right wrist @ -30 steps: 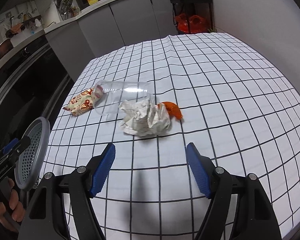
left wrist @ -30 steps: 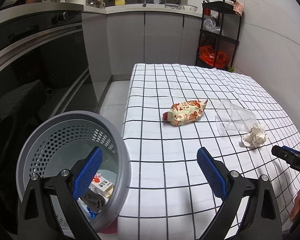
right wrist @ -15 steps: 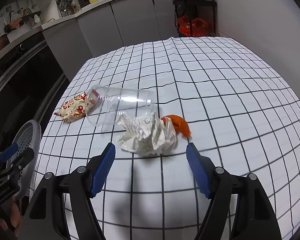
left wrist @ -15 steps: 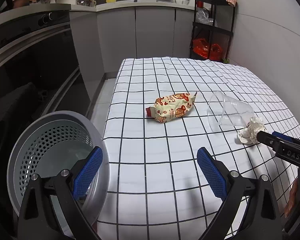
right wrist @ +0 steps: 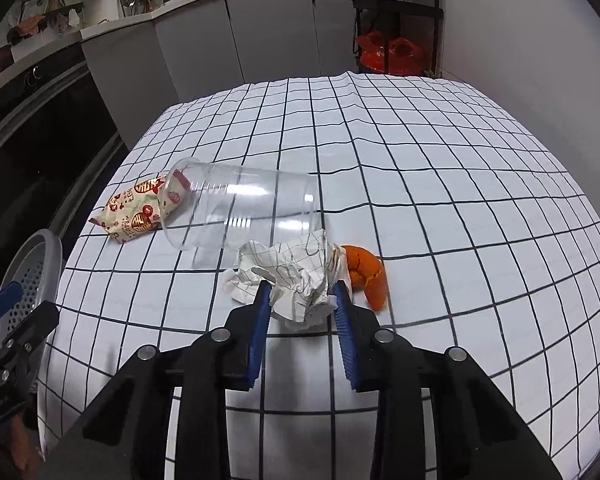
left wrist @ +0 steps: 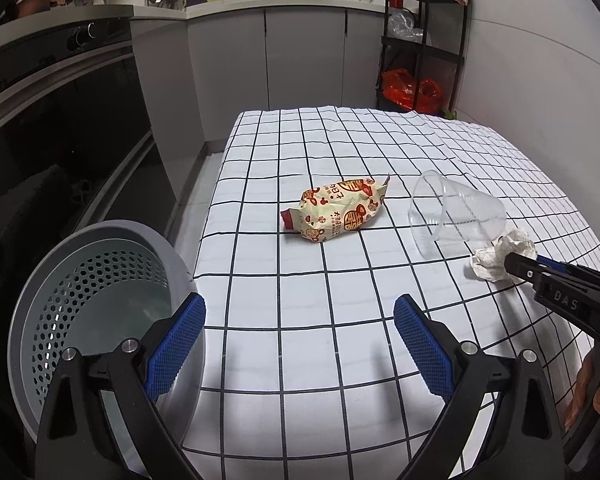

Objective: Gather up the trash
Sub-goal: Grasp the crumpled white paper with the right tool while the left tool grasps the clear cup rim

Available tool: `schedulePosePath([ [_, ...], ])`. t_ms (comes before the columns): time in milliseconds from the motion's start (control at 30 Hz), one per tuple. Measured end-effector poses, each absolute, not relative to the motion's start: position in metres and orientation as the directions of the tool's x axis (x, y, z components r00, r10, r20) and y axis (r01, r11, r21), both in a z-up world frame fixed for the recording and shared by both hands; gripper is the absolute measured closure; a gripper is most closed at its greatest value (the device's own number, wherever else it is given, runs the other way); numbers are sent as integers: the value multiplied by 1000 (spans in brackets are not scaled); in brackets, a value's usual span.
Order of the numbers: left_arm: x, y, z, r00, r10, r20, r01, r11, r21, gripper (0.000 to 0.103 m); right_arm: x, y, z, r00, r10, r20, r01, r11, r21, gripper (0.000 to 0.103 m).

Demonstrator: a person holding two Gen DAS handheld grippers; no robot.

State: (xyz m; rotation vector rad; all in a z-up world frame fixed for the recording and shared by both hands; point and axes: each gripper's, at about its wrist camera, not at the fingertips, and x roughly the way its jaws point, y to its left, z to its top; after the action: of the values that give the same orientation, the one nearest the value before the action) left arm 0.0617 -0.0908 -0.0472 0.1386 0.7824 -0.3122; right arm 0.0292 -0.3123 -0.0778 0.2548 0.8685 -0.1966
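Note:
A crumpled sheet of paper (right wrist: 296, 276) lies on the checked tablecloth (right wrist: 420, 160), and my right gripper (right wrist: 302, 292) is closing on it, blue pads pressed to both its sides. From the left wrist view that gripper (left wrist: 516, 260) reaches the paper (left wrist: 496, 260) from the right. A clear plastic cup (right wrist: 240, 208) lies on its side just behind the paper, a printed snack wrapper (left wrist: 336, 212) left of it, an orange peel (right wrist: 368, 276) at the paper's right. My left gripper (left wrist: 300, 320) hangs open and holds nothing over the table's near-left part, beside a grey perforated basket (left wrist: 60, 280).
The basket stands below the table's left edge, next to a dark oven front (left wrist: 60, 120). Grey cabinets (left wrist: 300, 60) and a black shelf rack (left wrist: 420, 40) with red bags stand beyond the far end. A white wall (left wrist: 540, 80) runs along the right.
My right gripper moved forward to the crumpled paper and its jaws came together on it. The left gripper shifted a little right over the table; the basket's contents dropped out of sight.

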Motion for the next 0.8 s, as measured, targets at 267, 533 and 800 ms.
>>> schedulePosePath([
  [267, 60, -104, -46, 667, -253, -701, 351, 936, -4, 10, -15, -345, -61, 669, -66, -741, 326, 921, 213, 74],
  [533, 65, -131, -44, 660, -314, -682, 401, 915, -33, 10, -33, -377, -52, 689, -66, -721, 365, 892, 267, 74],
  [800, 74, -167, -44, 653, -385, -652, 491, 871, -23, 10, -30, -385, -46, 703, -19, -711, 341, 887, 313, 74],
])
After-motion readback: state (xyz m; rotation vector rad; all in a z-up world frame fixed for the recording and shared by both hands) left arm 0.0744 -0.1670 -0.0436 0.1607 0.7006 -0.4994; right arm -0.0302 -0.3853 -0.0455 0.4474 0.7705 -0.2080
